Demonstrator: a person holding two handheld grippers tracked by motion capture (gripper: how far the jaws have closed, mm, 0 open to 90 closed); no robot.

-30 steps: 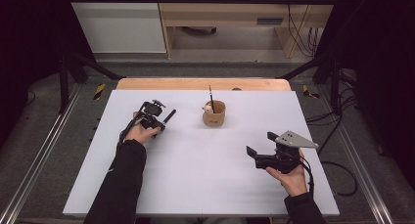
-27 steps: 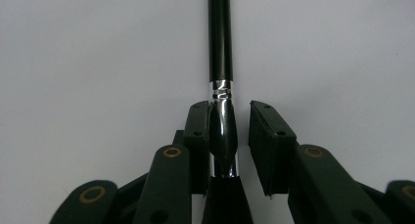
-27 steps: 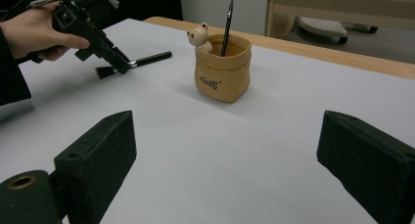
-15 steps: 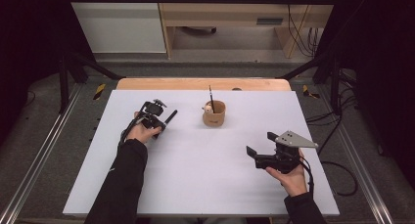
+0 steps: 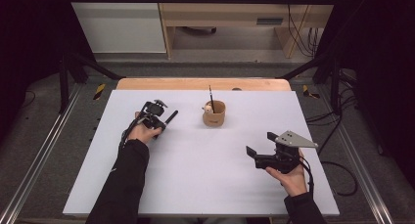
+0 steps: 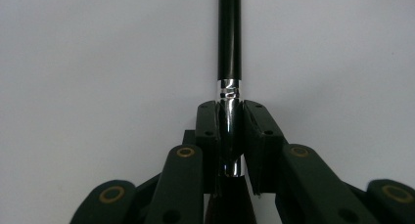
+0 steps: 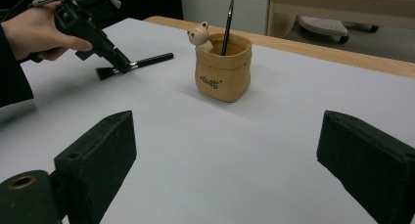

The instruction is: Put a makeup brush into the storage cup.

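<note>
A black-handled brush with a silver ferrule lies low over the white table, and my left gripper is shut on that ferrule; its jaws have just been closing on it. In the high view the left gripper sits at the table's left, with the brush handle pointing toward a tan cup. The right gripper view shows the brush with its bristles touching the table. The cup has a small bear figure and holds a thin dark brush. My right gripper stands open, empty, at the front right.
The white table top has a wooden strip along its far edge. Metal rails run along the left side and cables lie to the right. Shelving stands beyond the table.
</note>
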